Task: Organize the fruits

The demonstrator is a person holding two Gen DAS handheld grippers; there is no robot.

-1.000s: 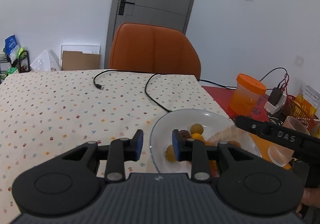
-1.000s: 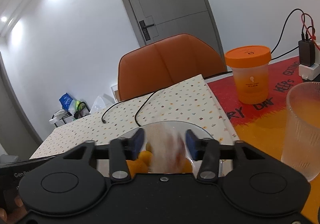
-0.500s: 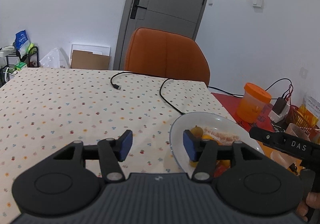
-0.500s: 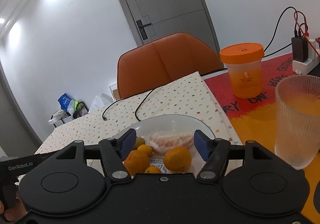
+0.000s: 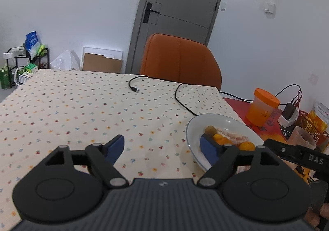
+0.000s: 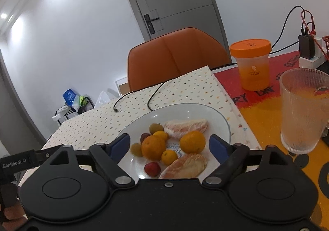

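Note:
A white plate (image 6: pixel 218 117) holds several fruits: two oranges (image 6: pixel 153 146), small kumquats, two pomelo segments (image 6: pixel 186 128), a red fruit (image 6: pixel 152 169) and olive-coloured ones. My right gripper (image 6: pixel 170 144) is open and empty, held above the plate's near side. In the left wrist view the plate (image 5: pixel 224 121) lies at the right. My left gripper (image 5: pixel 162 145) is open and empty above the dotted tablecloth, its right finger over the plate's left rim.
A ribbed glass (image 6: pixel 304 111) stands right of the plate. An orange-lidded cup (image 6: pixel 251 64) and a charger (image 6: pixel 306 46) stand behind on a red mat. Black cables (image 5: pixel 181 97) lie on the cloth. An orange chair (image 5: pixel 181 62) stands at the far edge.
Both grippers opened wide and pulled back from the plate. The right gripper let go of a pomelo segment, which now lies on the plate.

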